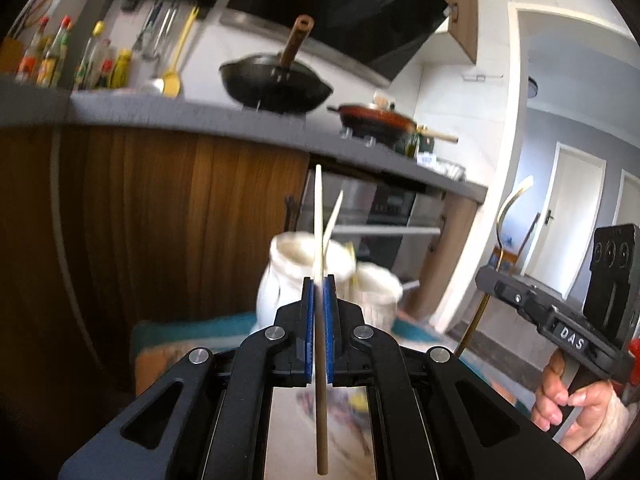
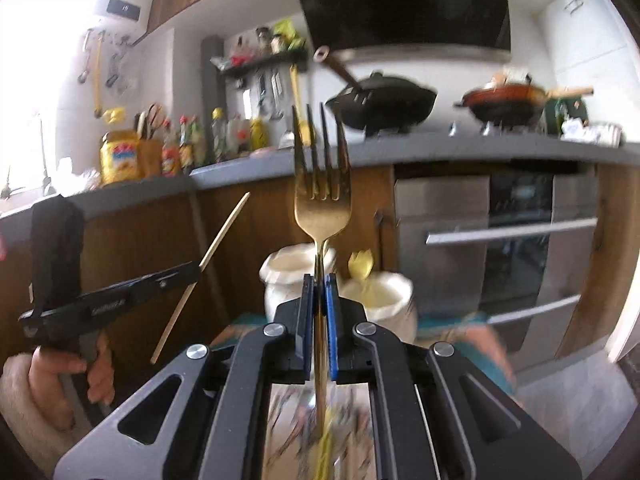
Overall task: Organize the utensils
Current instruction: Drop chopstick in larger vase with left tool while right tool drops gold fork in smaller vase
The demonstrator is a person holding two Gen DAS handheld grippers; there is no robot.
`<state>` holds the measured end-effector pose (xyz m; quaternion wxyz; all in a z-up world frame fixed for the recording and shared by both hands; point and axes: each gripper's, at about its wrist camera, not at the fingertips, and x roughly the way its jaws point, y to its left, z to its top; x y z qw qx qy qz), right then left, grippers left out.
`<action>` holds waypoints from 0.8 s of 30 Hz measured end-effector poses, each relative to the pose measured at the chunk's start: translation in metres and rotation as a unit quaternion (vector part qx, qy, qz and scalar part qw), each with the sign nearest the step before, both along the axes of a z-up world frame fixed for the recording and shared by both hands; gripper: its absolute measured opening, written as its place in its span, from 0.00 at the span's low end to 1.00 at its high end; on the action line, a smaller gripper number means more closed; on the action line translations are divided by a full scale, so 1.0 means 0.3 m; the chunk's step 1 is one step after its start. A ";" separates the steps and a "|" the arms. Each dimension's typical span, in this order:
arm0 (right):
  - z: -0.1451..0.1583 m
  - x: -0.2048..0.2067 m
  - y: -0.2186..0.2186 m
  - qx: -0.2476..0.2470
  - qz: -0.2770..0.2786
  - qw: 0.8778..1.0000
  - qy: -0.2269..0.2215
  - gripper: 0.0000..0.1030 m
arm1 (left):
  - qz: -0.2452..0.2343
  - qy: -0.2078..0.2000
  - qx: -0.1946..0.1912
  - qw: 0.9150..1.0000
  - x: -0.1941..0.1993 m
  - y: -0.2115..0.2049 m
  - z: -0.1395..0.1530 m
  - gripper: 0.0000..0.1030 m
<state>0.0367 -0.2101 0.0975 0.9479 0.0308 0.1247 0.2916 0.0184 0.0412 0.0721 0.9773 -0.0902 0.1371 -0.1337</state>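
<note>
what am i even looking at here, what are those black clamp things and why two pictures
There is no robot here. A person holds a hand-held clamp in each hand, and each clamp has a wide-angle camera looking forward along its two fingers. So each picture is one clamp's own view.

In the left view, the left gripper is shut on a pale chopstick. At its right edge you see the other clamp and the hand holding it.

In the right view, the right gripper is shut on a gold fork, tines up.

Ahead of both stand two white holders on a patterned mat; the mat is too blurred to describe. Behind is a kitchen counter with pans.
</note>
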 end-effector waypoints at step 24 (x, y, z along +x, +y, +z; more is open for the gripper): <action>-0.024 0.427 -0.014 0.081 -0.030 0.996 0.004 0.06 | 0.025 -0.091 -0.001 0.996 0.443 -0.079 0.037 0.05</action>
